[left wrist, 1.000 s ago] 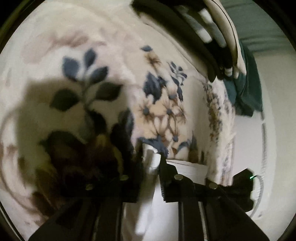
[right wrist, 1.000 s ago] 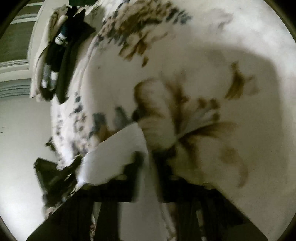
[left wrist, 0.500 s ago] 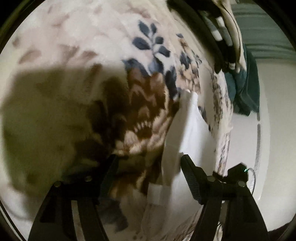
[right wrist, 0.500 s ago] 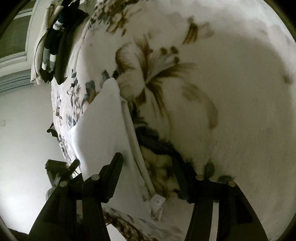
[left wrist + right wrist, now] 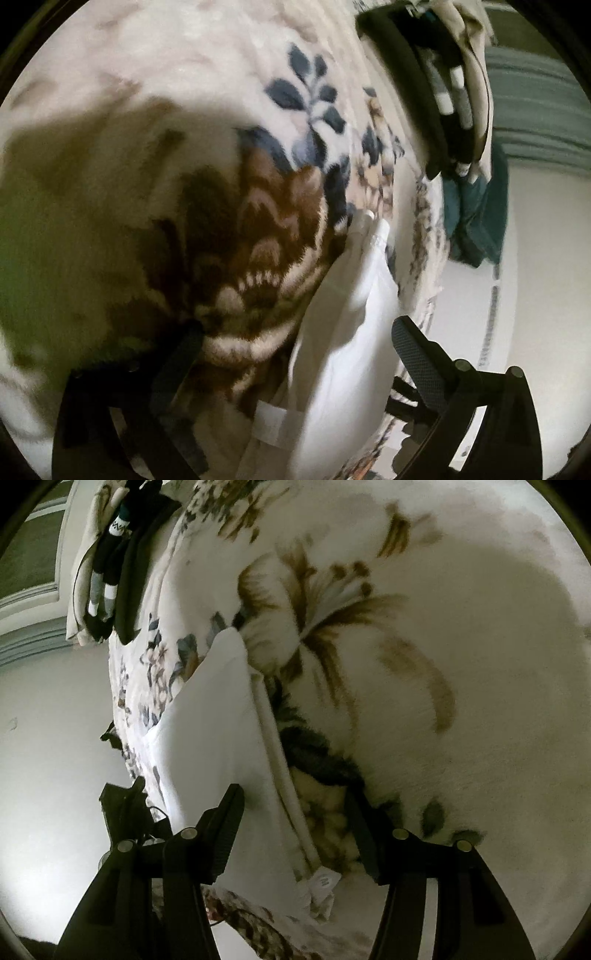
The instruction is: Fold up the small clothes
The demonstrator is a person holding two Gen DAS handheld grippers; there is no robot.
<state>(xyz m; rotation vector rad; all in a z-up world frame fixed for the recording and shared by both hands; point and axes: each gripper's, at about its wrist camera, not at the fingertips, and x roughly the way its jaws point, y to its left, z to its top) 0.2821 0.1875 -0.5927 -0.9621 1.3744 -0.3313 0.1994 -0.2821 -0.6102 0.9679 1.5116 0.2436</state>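
A floral blanket (image 5: 207, 155) with cream ground, brown blooms and navy leaves fills most of both views, its fleecy pile spread wide beneath everything else. Its far edge drops off toward a pale floor (image 5: 55, 709).

On the blanket lies a white garment (image 5: 351, 306), folded into a long narrow shape that runs away from the cameras. In the right wrist view the same white garment (image 5: 218, 723) shows a thick ribbed hem along its right side, ending close to the camera in a small tag (image 5: 325, 880) printed with the letter M.

At the far end of the blanket sits a pile of dark clothes (image 5: 439, 110), with black and white-striped pieces and something teal hanging below it.

The left gripper (image 5: 295, 354) hovers above the near end of the garment, its fingers (image 5: 417, 362) spread wide apart and gripping nothing. The right gripper (image 5: 295, 819) is likewise parted, one finger over the white cloth and the other over the blanket, with the hem and tag lying loose between them.
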